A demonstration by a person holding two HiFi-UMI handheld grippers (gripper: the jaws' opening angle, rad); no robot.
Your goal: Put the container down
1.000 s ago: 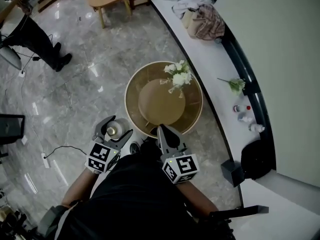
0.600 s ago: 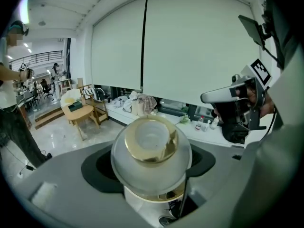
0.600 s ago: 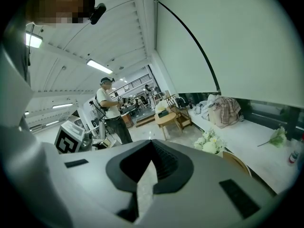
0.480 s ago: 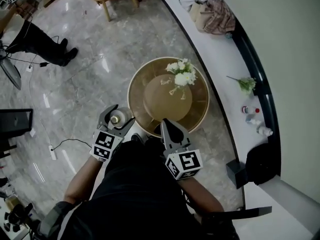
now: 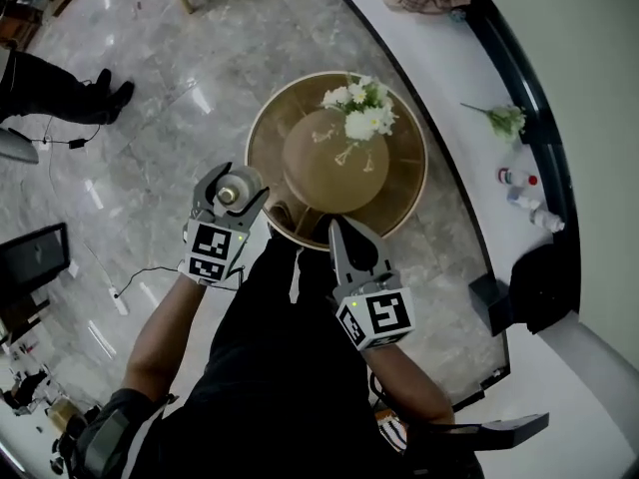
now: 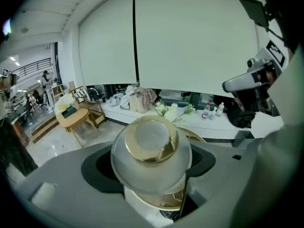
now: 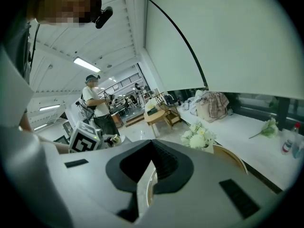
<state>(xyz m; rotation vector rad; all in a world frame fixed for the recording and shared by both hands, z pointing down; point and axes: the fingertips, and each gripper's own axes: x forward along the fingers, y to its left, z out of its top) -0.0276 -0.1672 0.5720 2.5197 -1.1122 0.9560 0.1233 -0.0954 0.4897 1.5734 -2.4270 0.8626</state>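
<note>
Left gripper (image 5: 236,192) pinching frosted, gold-capped container (image 6: 151,152) just off round table's (image 5: 409,204) near-left rim; right gripper (image 5: 338,230), jaws pressed together with nothing between, at table's near rim.

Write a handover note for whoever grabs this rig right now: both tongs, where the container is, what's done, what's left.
Left tongs: shut on the frosted container with a gold cap, held off the round table's left edge, over the floor.
Right tongs: shut, empty, at the table's near rim.
Done: container is gripped.
Left: set it on a bare part of the table, likely clear of the flowers, then release.
</note>
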